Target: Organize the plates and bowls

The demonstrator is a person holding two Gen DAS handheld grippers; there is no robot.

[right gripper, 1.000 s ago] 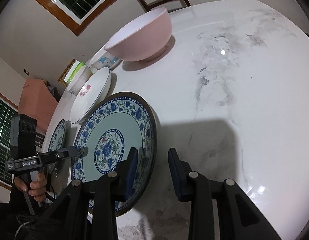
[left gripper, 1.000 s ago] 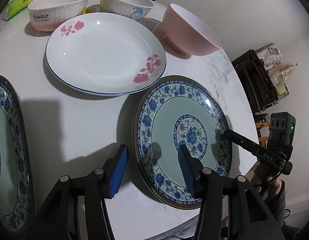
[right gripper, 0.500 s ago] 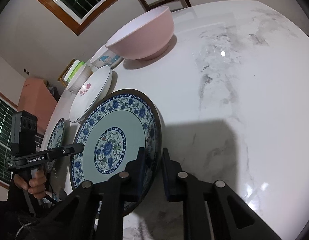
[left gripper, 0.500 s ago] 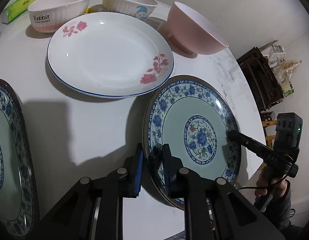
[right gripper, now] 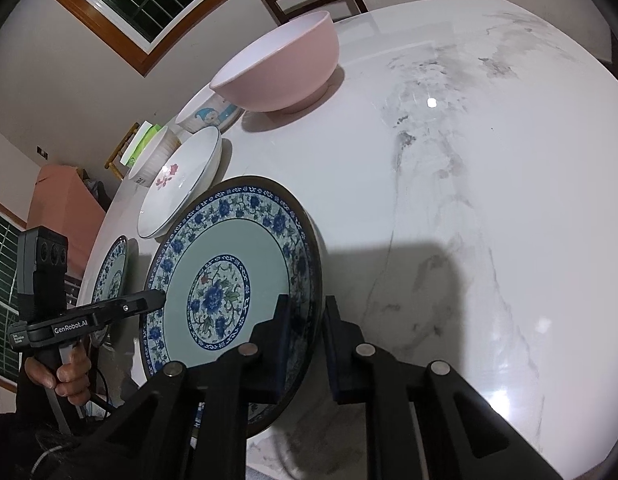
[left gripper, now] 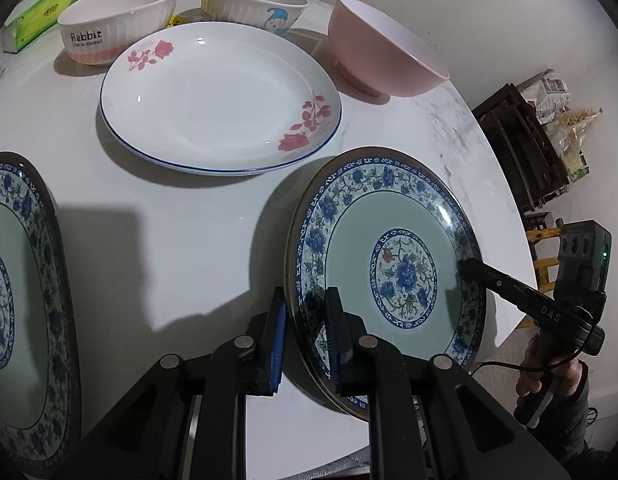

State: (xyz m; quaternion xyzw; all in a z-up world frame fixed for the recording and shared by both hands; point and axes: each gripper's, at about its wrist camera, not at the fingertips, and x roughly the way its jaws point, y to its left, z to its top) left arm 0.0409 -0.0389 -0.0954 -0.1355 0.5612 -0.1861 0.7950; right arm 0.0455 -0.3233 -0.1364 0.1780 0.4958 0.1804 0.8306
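Left wrist view shows the left gripper [left gripper: 305, 332] and right gripper [right gripper: 303, 344] each clamped on opposite rims of the blue plate [left gripper: 397, 240] at lower right, seemingly lifted slightly, so uneven pulling could slip it onto the table [left gripper: 189, 220].

I see a plate [left gripper: 389, 240] with a pale green centre, blue flowers and a blue-and-white floral border. The white plate [left gripper: 221, 96] has pink roses and a thin blue rim. One bowl [left gripper: 385, 60] is plain pink; the table [right gripper: 469, 160] is grey-veined white marble.
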